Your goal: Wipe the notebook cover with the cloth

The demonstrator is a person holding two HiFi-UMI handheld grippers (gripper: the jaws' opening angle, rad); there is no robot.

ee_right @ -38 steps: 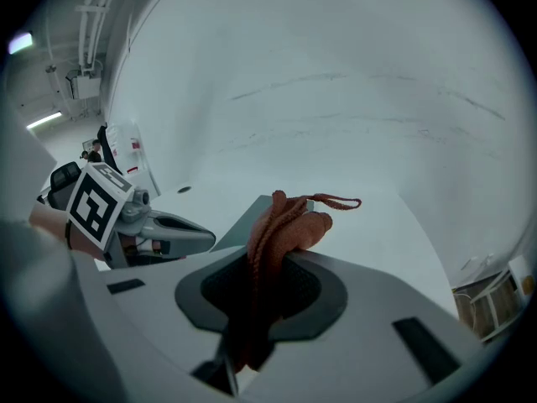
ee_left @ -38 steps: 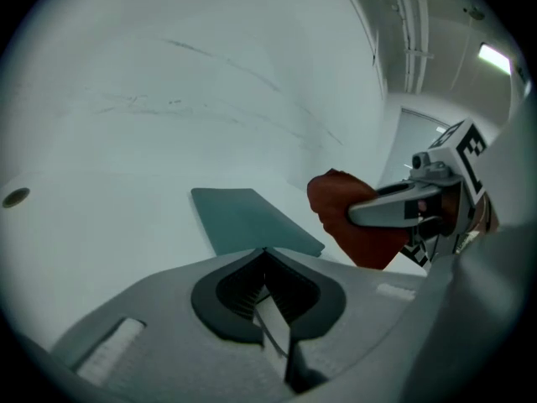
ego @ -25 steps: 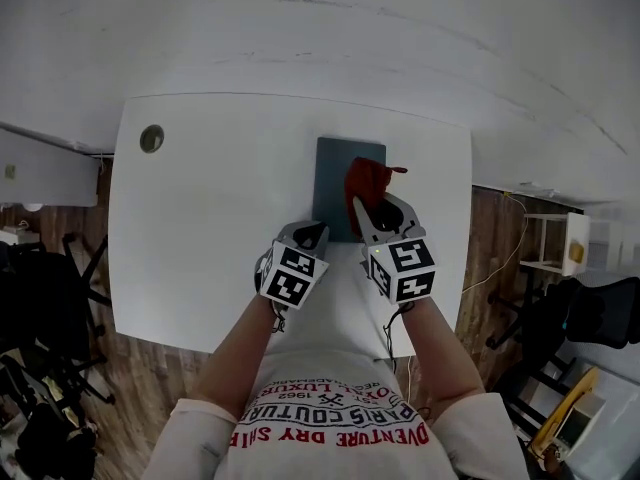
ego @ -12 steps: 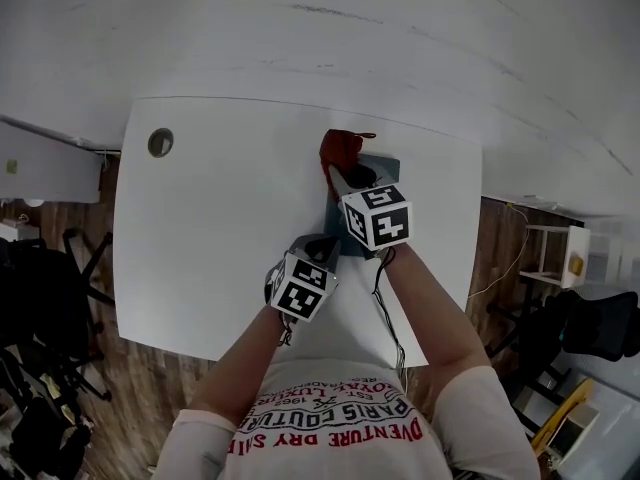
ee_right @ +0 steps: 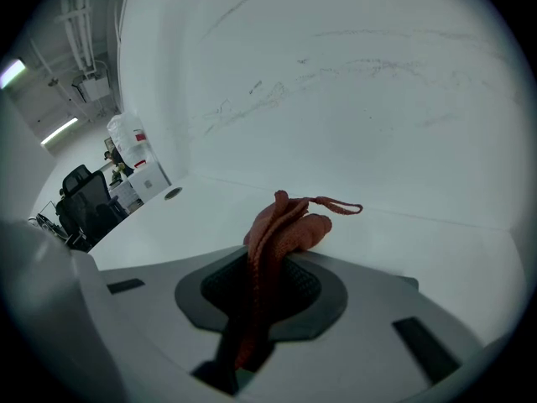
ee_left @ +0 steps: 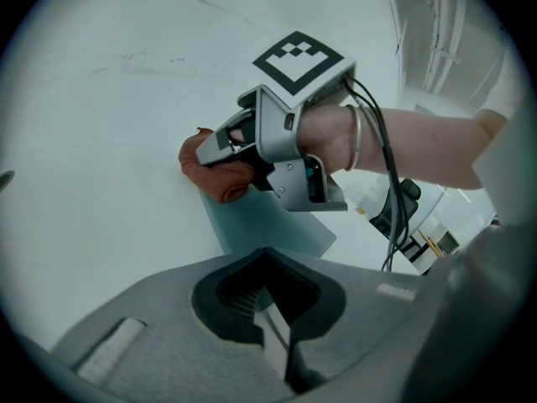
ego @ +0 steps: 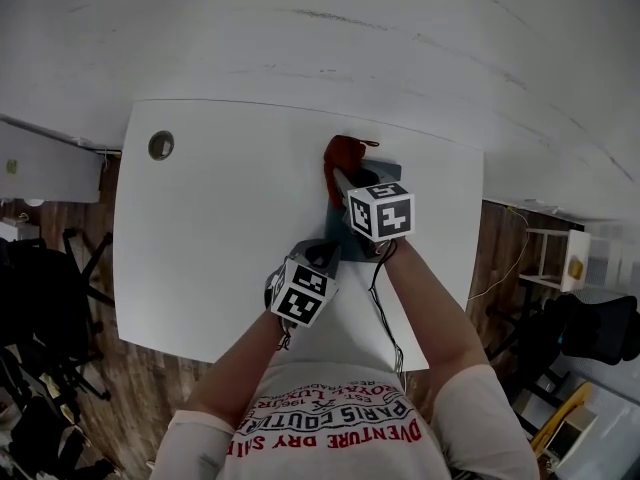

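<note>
- Two things mattered here: a red cloth (ee_right: 285, 225) that looked soft, light and limp, and a slate-grey notebook (ee_left: 268, 225) that looked thin, flat and fairly stiff, with a smooth cover likely to slide on the white table (ego: 220, 228).
- The cloth would fold and bunch under pressure, so a pinch through the gathered middle suited it, with the loose bulk left forward of the tips as the wiping pad.
- The right gripper (ee_right: 260, 292) was clamped on exactly that: its jaws squeezed a bunched strand of cloth, and the rounded wad and a small loop stuck out beyond them.
- From the left gripper view, that wad sat pressed down at the notebook's far end, at or just over its far edge. The gripper body slanted above the cover.
- The left gripper (ee_left: 268, 296) had its jaws together with nothing between them. Its tips were at the notebook's near edge, though contact could not be judged.
- The notebook lay flat toward the table's far right part, its length running away from the person.
- Holding the near edge down seemed wise, since a light book could skid under the strokes.
</note>
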